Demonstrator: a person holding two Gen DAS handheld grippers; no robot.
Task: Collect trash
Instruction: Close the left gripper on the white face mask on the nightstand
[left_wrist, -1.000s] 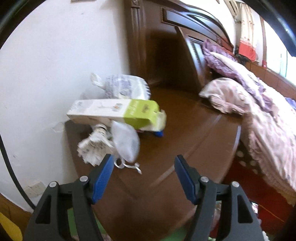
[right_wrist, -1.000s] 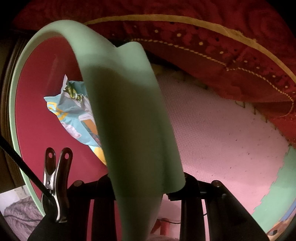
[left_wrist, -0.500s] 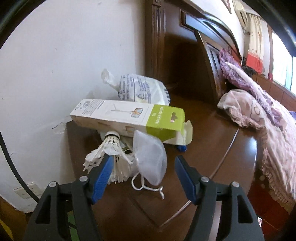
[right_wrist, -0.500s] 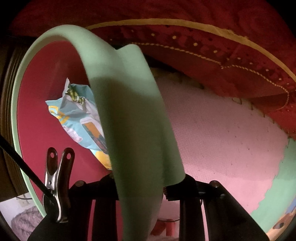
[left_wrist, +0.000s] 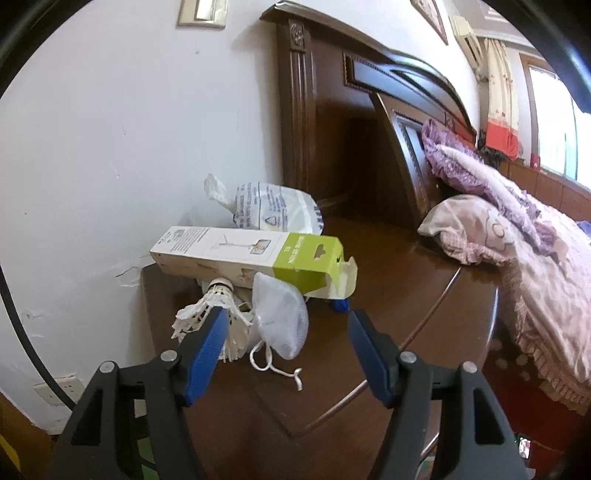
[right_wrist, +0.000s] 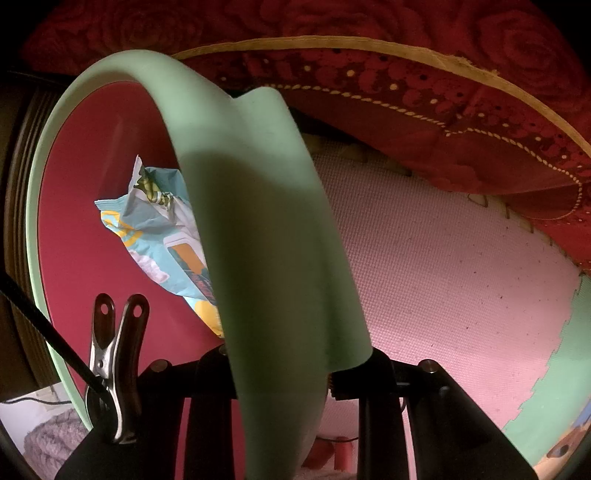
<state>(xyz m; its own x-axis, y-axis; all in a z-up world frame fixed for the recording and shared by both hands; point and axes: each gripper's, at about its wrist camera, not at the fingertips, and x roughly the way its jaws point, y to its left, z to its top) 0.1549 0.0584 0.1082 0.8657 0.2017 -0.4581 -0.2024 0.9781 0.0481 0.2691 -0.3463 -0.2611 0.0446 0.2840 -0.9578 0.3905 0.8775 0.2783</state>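
On the nightstand, the box, mask and shuttlecock now sit nearer the left gripper, whose jaws stand apart; bare wood stays free rightward. The right gripper seems clamped on the bin, wrapper inside.

right tool fingertips: hidden by green handle | snack wrapper: partly covered

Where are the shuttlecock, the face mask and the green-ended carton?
shuttlecock (left_wrist: 221, 287), left wrist view, on its cork head.
face mask (left_wrist: 282, 314), left wrist view, on the white cup.
carton (left_wrist: 221, 247), left wrist view, on its white top face.
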